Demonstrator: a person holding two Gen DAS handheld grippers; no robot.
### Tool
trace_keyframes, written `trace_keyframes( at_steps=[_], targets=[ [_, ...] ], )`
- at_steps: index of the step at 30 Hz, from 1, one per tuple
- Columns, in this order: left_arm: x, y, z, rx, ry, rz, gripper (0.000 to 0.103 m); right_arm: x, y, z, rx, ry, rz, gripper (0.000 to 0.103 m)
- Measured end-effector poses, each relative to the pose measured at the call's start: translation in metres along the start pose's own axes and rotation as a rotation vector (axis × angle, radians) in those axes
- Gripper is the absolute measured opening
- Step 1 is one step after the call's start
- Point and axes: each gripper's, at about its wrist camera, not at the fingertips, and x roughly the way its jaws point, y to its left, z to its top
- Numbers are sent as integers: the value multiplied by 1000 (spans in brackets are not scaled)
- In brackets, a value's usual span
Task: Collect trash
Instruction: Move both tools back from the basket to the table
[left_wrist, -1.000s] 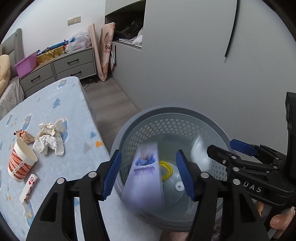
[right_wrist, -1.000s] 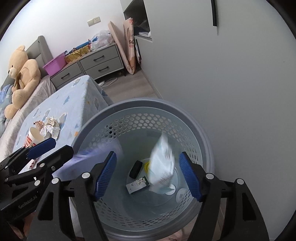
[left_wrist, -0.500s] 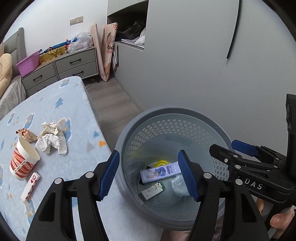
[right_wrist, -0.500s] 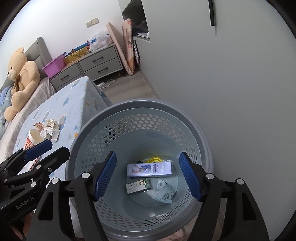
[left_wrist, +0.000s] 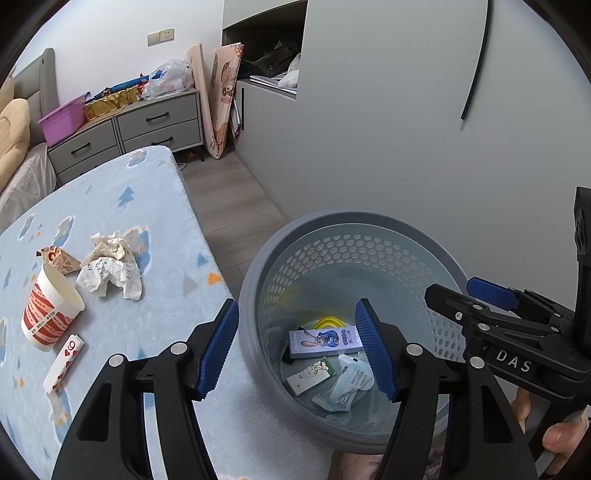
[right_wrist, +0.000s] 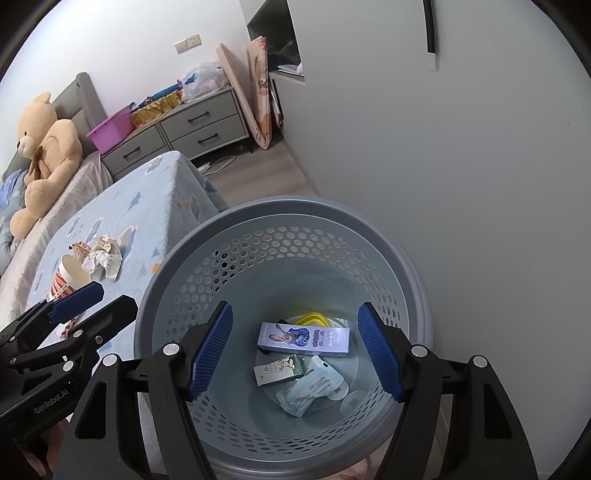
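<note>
Over the round gray basket (right_wrist: 177, 288), both grippers hang with their blue jaws spread wide and nothing between them. The left gripper (left_wrist: 299, 345) and the right gripper (right_wrist: 295, 350) are side by side. Down in the basket lie a purple box (right_wrist: 304, 339), a small green box (right_wrist: 279, 369) and a pale wrapper (right_wrist: 314, 387). On the blue bed cover (left_wrist: 147, 192) beside it sit crumpled paper (left_wrist: 110, 269), a paper cup (left_wrist: 50, 314) and a small card (left_wrist: 64, 358).

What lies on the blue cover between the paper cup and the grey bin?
In the left wrist view, crumpled paper sits just past the paper cup; beyond it, bare cover reaches the bin.
</note>
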Motion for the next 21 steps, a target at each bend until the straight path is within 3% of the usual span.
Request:
trace_keyframes(
  at_steps=[10, 21],
  targets=[
    [-12, 25, -9, -42, -6, 28, 63, 3, 20, 2, -32, 5, 31, 69],
    [-50, 96, -26, -138, -31, 141, 63, 6, 88, 1, -130, -8, 127, 69]
  ],
)
